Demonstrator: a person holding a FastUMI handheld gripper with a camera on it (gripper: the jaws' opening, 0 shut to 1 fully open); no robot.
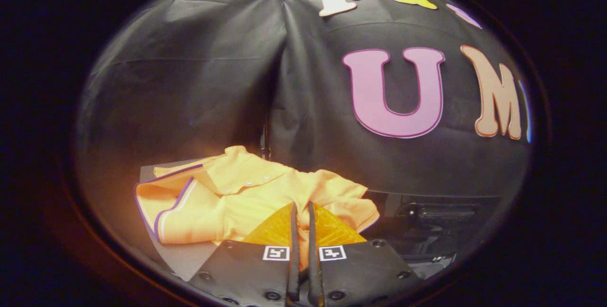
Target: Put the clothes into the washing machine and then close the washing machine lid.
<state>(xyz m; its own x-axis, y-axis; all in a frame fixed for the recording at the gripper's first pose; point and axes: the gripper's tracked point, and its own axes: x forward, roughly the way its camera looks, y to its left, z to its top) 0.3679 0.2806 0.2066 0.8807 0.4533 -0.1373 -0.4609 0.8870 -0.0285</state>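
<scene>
Gripper pinching the orange polo shirt in the lower centre of the frame.

The gripper (pixel 301 212) has its 2 fingers drawn almost together with a fold of the soft orange cotton polo shirt with purple-and-white sleeve trim (pixel 227 202) caught between them. The shirt lies crumpled on a grey flat board (pixel 182 257), lower left, with dark machine parts (pixel 436 217) to the lower right. It looks light, limp and floppy, likely to drape and trail; a bunched middle fold seems the safest hold.

Gripper (pixel 301 212): black screwed plates, square coded markers
</scene>
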